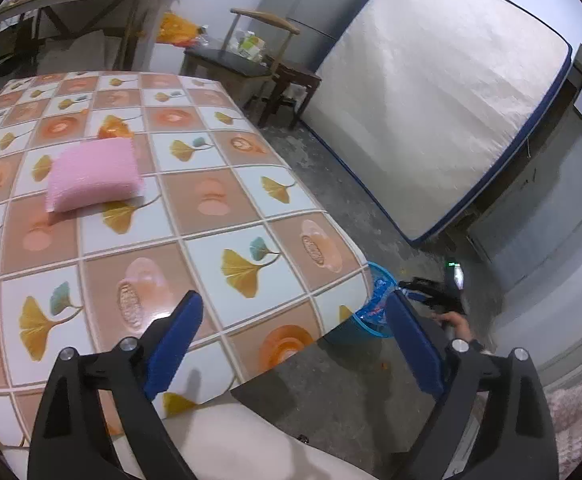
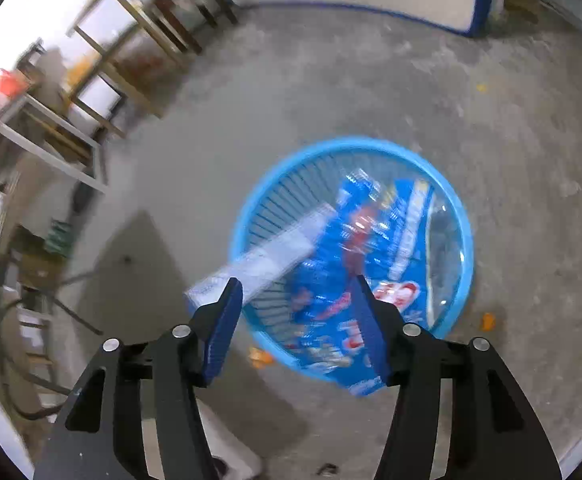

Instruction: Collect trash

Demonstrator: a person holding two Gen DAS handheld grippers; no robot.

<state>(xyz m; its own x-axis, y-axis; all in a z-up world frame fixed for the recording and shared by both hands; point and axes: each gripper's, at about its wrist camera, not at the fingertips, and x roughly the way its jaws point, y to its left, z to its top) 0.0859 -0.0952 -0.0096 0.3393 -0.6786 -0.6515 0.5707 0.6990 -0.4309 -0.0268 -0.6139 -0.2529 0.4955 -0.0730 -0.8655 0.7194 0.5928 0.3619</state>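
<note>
Trash, a pink packet (image 1: 93, 174), is lying on the desk (image 1: 227, 208) ahead-left of your released left claw (image 1: 295, 344), while your released, empty right claw (image 2: 297, 320) is hovering over the blue basket (image 2: 465, 240).

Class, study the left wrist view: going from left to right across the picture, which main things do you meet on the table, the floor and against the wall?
Pink sponge on the table → wooden chair → blue basket on the floor → mattress leaning against the wall.
</note>
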